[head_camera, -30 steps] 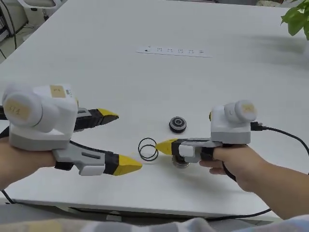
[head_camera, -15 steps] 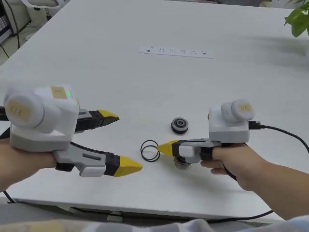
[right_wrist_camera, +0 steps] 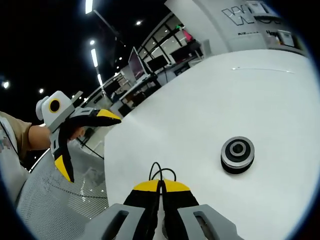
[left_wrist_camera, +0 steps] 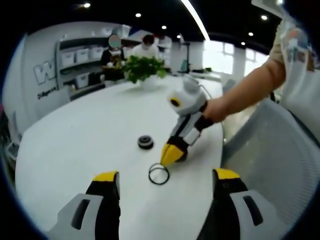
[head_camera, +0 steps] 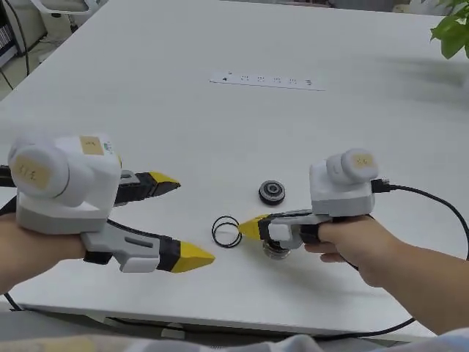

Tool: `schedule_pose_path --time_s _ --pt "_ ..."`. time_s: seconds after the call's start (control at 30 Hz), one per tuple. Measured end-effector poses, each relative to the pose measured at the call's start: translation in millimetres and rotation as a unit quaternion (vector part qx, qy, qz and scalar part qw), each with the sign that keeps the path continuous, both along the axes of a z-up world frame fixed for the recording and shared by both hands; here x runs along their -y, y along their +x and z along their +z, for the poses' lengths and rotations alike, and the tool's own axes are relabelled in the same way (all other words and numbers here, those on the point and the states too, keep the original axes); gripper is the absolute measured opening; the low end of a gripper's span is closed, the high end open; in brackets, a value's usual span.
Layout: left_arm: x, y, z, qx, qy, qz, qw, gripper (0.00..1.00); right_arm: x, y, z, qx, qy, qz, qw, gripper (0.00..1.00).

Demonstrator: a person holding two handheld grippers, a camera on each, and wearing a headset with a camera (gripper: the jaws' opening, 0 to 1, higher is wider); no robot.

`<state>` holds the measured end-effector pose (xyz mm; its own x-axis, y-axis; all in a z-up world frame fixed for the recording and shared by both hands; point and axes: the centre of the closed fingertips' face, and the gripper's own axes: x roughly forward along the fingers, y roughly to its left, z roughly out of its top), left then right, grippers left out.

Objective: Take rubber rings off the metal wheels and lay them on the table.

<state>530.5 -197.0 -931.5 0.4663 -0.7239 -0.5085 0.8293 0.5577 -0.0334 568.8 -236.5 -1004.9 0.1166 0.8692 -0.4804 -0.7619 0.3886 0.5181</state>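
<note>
You have a white table (head_camera: 146,88) in front of you, its top plain and matte. Toward the far edge lies a white power strip (head_camera: 266,79), its long side running along that edge. Nearer the front edge, about midway across, a metal wheel (head_camera: 271,192) lies flat, dark around its rim. Closer still to the front edge, and slightly toward the left edge, two loose rubber rings (head_camera: 226,230) lie overlapping each other. Just beside them, toward the right edge, sits a second wheel (head_camera: 276,250), mostly hidden. A potted plant (head_camera: 452,29) stands at the far right corner.
</note>
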Motion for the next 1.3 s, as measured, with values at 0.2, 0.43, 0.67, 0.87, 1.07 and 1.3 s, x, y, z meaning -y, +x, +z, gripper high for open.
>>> schedule_pose_path --time_s 0.2,0.43,0.67,0.87,1.07,1.3 --pt "-0.6 -0.7 -0.7 -0.002 0.001 0.001 1.0 0.76 -0.6 -1.7 -2.6 0.012 -0.024 0.019 0.9995 0.0" --pt "-1.1 -1.5 -1.8 -0.005 0.001 0.001 1.0 0.76 0.0 -3.7 -6.2 0.032 -0.053 0.036 0.9974 0.0" --pt "-1.5 -1.7 -2.4 -0.007 0.001 0.001 1.0 0.75 1.4 -2.2 -9.8 0.052 -0.076 0.052 0.9944 0.01" --pt "-1.2 -2.0 -3.5 -0.01 0.002 0.0 1.0 0.75 2.8 -0.5 -12.0 0.063 -0.085 0.058 0.9927 0.03" --pt "-1.3 -2.2 -4.1 -0.012 0.002 -0.001 0.9999 0.74 3.3 -1.7 -13.2 0.075 -0.096 0.071 0.9901 0.05" --pt "-0.9 -2.5 -4.9 -0.015 0.003 -0.002 0.9999 0.74 3.0 -3.6 -13.8 0.087 -0.105 0.084 0.987 0.08"
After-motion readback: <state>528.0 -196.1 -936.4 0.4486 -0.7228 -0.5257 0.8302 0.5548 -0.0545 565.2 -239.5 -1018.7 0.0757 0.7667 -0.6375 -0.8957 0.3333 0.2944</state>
